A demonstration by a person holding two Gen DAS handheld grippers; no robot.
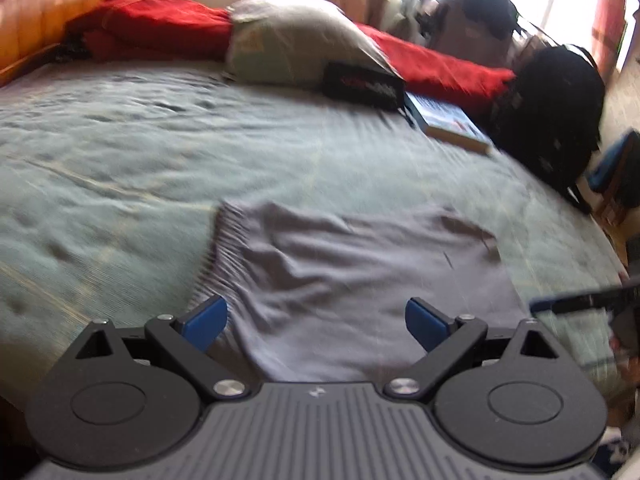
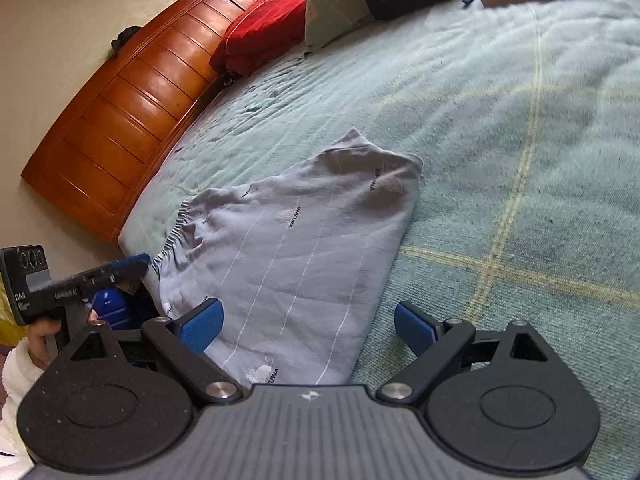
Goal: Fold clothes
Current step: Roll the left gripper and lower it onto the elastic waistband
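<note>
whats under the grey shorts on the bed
The grey shorts lie flat on the green bedspread. Only bedspread shows around them; anything beneath the cloth is covered.

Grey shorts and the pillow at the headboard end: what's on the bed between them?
Only bare green bedspread lies between the grey shorts and the pillow. The left wrist view shows it best.

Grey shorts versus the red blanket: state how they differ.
The grey shorts lie spread flat near the bed's front edge; the red blanket is bunched by the wooden headboard. The grey shorts carry thin white stripes and small prints; the red blanket looks plain. Both rest on the bed.
</note>
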